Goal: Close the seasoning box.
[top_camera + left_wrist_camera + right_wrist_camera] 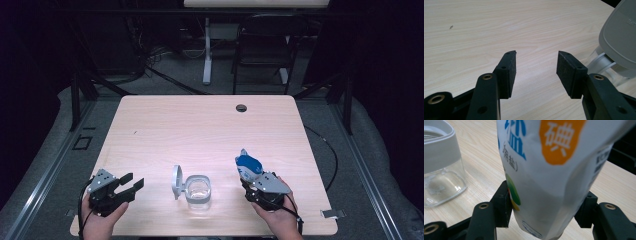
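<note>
Item 1, nearest you: your right tongs [251,178], at the table's near right, pinching the lower end of a white plastic salt pouch with blue and orange print [248,165]. In the right gripper view the two black jaws press against either side of the pouch [554,177]. Its long axis runs from the tongs up and away from you, leaning slightly left in the high view; the far end points toward the table's back edge. Contents cannot be seen.

Item 2: your left tongs [132,182], at the near left, spread wide and holding nothing; they aim right, toward the jar. In the left gripper view bare wood shows between the jaws [536,72].

Item 3: a small clear glass jar with a grey rim and a grey hinged lid [198,188], upright between your two tongs on the near middle of the light wooden table [200,125]. The lid stands open on the jar's left side. Whether the jar holds anything cannot be told.
</note>
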`<state>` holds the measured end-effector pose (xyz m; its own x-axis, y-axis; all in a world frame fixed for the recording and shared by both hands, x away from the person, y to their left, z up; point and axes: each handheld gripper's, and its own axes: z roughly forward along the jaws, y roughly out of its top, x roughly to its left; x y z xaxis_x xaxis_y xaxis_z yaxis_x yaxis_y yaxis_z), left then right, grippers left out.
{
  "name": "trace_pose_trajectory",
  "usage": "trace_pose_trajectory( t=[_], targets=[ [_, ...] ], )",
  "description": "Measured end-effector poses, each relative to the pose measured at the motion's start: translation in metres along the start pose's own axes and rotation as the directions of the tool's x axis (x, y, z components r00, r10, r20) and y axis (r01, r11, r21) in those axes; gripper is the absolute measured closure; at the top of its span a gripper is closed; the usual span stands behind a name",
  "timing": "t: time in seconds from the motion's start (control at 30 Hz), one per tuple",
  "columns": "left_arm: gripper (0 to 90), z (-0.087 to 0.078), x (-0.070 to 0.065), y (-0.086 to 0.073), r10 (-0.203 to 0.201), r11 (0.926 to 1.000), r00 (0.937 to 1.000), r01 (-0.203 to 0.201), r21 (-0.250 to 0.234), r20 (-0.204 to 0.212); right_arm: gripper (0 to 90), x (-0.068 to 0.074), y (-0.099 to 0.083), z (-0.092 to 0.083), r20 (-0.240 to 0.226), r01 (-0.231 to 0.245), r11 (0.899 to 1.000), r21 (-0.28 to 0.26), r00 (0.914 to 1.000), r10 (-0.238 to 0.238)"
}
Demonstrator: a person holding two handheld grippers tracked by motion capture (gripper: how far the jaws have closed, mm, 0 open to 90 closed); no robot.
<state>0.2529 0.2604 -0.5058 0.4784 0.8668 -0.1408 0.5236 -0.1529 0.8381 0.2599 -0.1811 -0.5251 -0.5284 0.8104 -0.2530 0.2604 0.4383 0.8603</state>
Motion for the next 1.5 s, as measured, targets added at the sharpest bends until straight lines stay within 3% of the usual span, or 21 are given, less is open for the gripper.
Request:
trace_pose_trajectory(
  t=[0.5,1.5],
  targets=[
    [50.5,0.001,-0.001,0.0,0.0,1.0,1.0,0.0,0.001,0.0,42.2,0.002,0.017,-0.003,0.0,0.099,0.995,-0.001,0.9951,-0.099],
    [50.6,0.002,-0.002,-0.001,0.003,1.0,1.0,-0.003,0.003,0.004,42.2,0.005,0.039,-0.006,0.008,0.197,0.98,0.003,0.9803,-0.197]
  ],
)
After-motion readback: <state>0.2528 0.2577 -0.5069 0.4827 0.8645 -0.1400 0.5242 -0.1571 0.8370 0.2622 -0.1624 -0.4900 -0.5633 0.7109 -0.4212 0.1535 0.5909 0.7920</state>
